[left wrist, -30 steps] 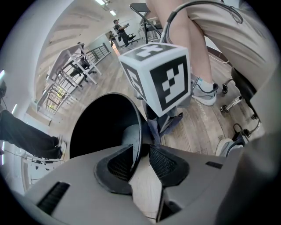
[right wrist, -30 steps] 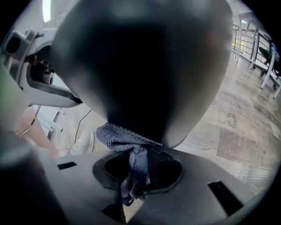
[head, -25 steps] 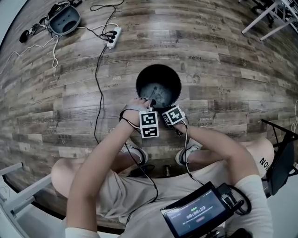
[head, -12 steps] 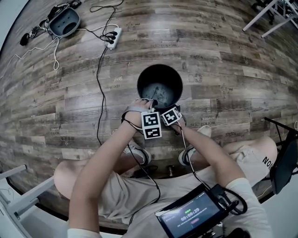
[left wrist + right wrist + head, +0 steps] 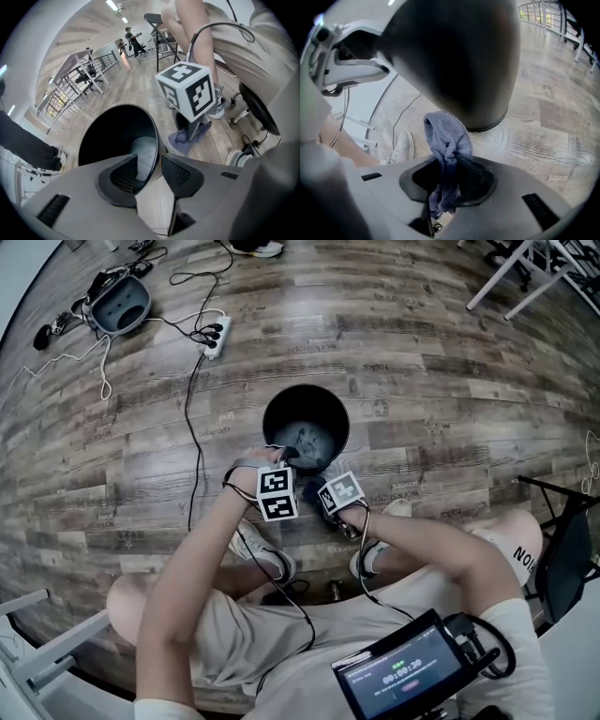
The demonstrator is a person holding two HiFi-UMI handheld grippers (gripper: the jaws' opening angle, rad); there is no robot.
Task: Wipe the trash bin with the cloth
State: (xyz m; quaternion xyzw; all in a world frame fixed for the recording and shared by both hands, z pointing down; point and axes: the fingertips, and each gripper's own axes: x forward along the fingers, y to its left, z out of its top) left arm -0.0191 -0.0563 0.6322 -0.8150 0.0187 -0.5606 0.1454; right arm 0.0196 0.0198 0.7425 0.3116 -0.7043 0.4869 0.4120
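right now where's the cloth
In the right gripper view, the cloth is pinched by the right gripper, close by the bin's outer wall.

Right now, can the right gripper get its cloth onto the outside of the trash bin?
Probably yes. The right gripper holds the cloth close beside the trash bin, with nothing between them; the left gripper grips the rim.
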